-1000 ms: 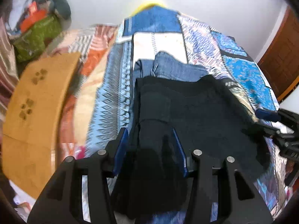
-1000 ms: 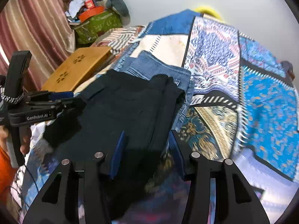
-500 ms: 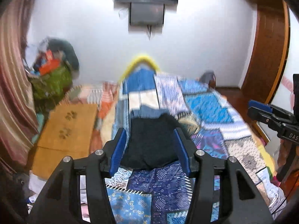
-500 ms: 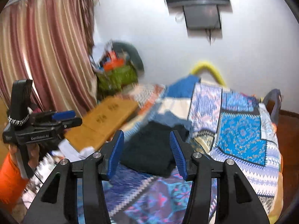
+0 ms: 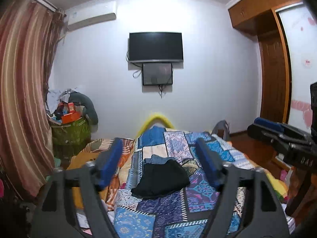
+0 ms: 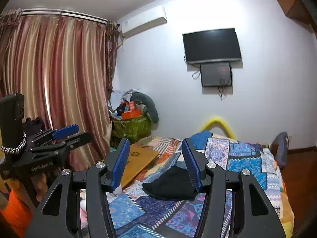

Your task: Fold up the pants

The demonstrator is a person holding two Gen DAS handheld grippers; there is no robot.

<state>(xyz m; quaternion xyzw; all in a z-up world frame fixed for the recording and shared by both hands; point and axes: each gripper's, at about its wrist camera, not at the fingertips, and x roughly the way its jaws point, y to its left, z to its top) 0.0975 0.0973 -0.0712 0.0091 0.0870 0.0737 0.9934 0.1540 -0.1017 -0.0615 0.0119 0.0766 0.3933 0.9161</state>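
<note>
Folded black pants (image 5: 161,179) lie on the patchwork bedspread (image 5: 178,204), partly over folded blue jeans (image 5: 156,157). In the right wrist view the black pants (image 6: 170,184) sit low between the fingers, far off. My left gripper (image 5: 158,164) is raised well back from the bed, its jaws opening wide with nothing between them. My right gripper (image 6: 155,162) is also held high and away, its jaws opening and empty. Each gripper shows in the other's view: the right one (image 5: 281,136) at the right edge, the left one (image 6: 65,134) at the left, held by a hand.
A wooden board with paw prints (image 6: 138,158) rests on the bed's left side. A green basket piled with clutter (image 5: 69,127) stands by the striped curtain (image 6: 59,79). A dark TV (image 5: 155,46) hangs on the white wall. A wooden wardrobe (image 5: 273,79) fills the right.
Both grippers let go of the black pants, rose and drew back from the bed, tilting up toward level. The left jaws spread much wider; the right jaws widened a little.
</note>
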